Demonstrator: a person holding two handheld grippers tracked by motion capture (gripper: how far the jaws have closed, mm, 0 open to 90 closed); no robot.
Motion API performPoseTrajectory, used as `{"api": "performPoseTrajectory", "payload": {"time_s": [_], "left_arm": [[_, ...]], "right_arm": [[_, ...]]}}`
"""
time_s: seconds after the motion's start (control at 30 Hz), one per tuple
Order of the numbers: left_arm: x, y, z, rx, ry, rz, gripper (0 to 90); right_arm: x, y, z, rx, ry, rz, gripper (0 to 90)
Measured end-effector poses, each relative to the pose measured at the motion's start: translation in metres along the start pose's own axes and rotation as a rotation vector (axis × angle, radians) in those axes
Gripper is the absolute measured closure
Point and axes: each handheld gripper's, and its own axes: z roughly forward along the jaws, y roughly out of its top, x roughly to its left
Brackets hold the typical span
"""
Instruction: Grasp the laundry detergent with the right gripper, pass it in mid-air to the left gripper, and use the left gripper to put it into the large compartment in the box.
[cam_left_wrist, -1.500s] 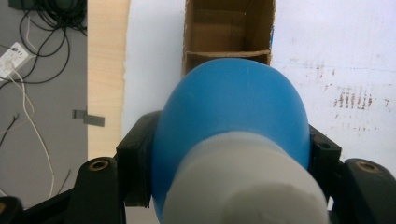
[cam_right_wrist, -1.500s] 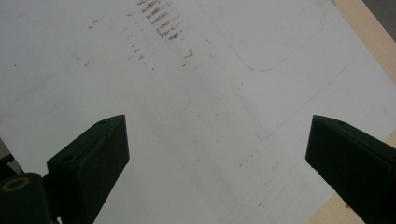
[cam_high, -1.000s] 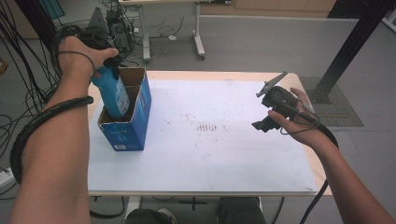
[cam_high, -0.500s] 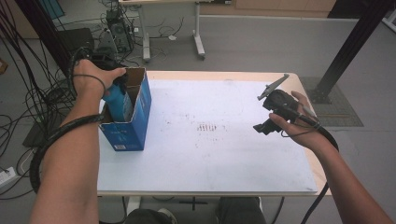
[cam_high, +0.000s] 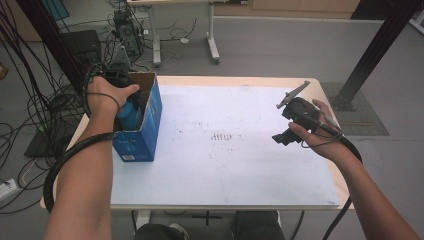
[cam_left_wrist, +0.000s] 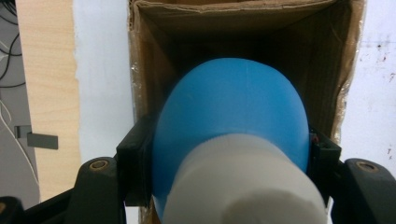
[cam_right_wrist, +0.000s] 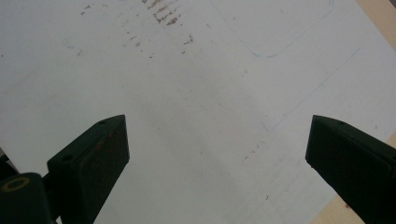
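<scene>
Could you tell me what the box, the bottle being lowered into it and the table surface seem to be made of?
Box: apparently cardboard, raw brown inside with ragged edges, printed glossy blue outside. Bottle: probably plastic, smooth matte blue body and a white cap, clamped by the left gripper. Table: pale wood-look edge under a white, scuffed sheet, possibly paper or laminate.

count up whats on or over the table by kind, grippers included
Grippers: 2, the left gripper and the right gripper
Bottles: 1, a blue bottle with a white cap
Boxes: 1, an open blue cardboard box
Total: 4
</scene>
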Motion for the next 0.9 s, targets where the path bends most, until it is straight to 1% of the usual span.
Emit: {"api": "performPoseTrajectory", "payload": {"time_s": [0.2,0.33,0.6,0.63,0.7,0.73,0.77,0.9], "left_arm": [[-0.004,-0.001,0.008,0.0,0.007,0.014,36.3],[-0.003,-0.001,0.013,0.003,0.005,0.011,36.3],[-0.006,-0.001,0.017,0.002,0.032,0.03,36.3],[-0.007,-0.001,0.018,0.002,0.033,0.031,36.2],[-0.008,-0.002,0.022,0.021,0.023,0.031,36.3],[-0.008,-0.003,0.025,0.021,0.022,0.032,36.2],[-0.008,-0.003,0.025,-0.004,0.032,0.033,36.1],[-0.007,-0.002,0.025,0.01,0.024,0.032,36.2]], "right_arm": [[0.0,-0.001,0.002,0.006,0.0,0.002,6.1],[0.0,-0.002,0.002,0.006,0.001,0.002,6.1],[-0.003,-0.006,0.001,0.01,-0.008,0.009,6.1],[-0.003,-0.006,0.001,0.011,-0.009,0.009,6.1],[-0.003,-0.007,0.002,0.012,-0.01,0.009,6.1],[-0.003,-0.007,0.002,0.012,-0.01,0.009,6.1],[-0.003,-0.007,0.002,0.013,-0.008,0.009,6.1],[-0.004,-0.009,0.001,0.019,-0.011,0.014,6.1]]}}
